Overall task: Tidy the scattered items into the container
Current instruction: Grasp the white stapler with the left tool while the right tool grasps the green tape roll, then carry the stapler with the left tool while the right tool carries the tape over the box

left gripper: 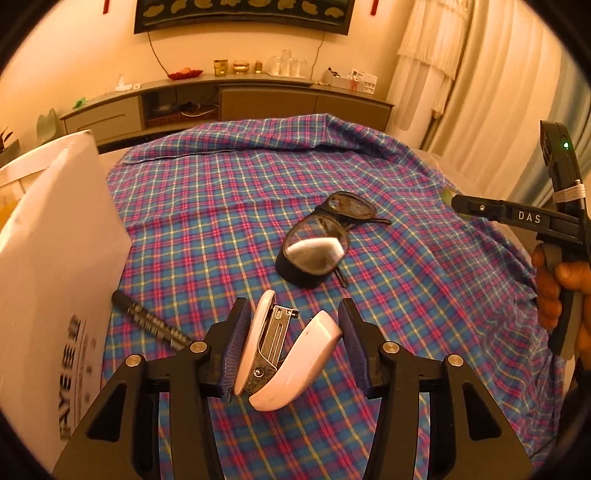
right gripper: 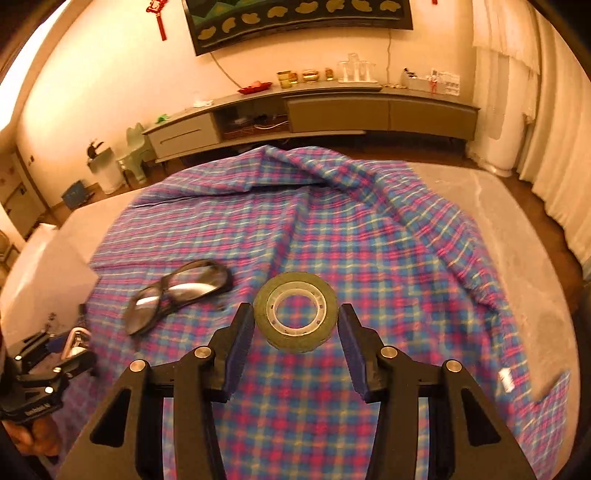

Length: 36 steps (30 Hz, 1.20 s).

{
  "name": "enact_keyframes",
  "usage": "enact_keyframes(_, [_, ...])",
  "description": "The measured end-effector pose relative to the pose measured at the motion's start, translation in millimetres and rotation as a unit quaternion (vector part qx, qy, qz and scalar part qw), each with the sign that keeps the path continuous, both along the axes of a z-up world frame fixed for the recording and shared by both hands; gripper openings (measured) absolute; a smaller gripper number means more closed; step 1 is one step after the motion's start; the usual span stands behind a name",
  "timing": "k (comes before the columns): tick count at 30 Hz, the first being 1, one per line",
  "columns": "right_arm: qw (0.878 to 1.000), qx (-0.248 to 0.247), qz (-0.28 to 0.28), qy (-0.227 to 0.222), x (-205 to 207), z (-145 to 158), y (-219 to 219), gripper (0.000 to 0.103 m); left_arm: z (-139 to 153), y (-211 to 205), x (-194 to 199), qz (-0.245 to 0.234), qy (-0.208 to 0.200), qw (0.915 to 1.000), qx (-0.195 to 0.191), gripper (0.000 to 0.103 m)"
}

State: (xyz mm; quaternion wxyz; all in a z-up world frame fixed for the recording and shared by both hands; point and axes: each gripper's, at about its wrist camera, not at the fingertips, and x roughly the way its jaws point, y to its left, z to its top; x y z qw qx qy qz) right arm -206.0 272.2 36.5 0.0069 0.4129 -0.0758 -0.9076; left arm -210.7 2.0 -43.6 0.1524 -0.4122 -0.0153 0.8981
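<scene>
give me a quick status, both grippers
Left gripper open around pink stapler. Right gripper open around clear tape roll. Black-framed glasses still out.

A home living room: a long grey low media cabinet [right gripper: 314, 110] beneath a dark framed wall painting [right gripper: 299, 18], cream pleated curtains [right gripper: 554, 129] beside it.

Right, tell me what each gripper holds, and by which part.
Left gripper: open around the stapler, not clamped. Right gripper: open around the tape roll. Nothing held.
</scene>
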Motion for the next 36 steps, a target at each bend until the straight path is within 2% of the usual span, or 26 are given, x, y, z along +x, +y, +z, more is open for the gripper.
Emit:
enact_keyframes(7, [0.999, -0.013, 0.036, 0.003, 23, 3, -38, 0.048, 7, -3, 35, 0.014, -0.009, 0.9997, -0.016, 0.051])
enact_keyframes(19, [0.997, -0.022, 0.068, -0.009, 65, -8, -79, 0.048, 18, -18, 81, 0.033, -0.021, 0.9991, -0.017, 0.051])
enact_keyframes(36, [0.993, -0.010, 0.116, 0.004, 141, -5, -139, 0.048, 41, -34, 147, 0.040, -0.025, 0.9989, 0.007, 0.051])
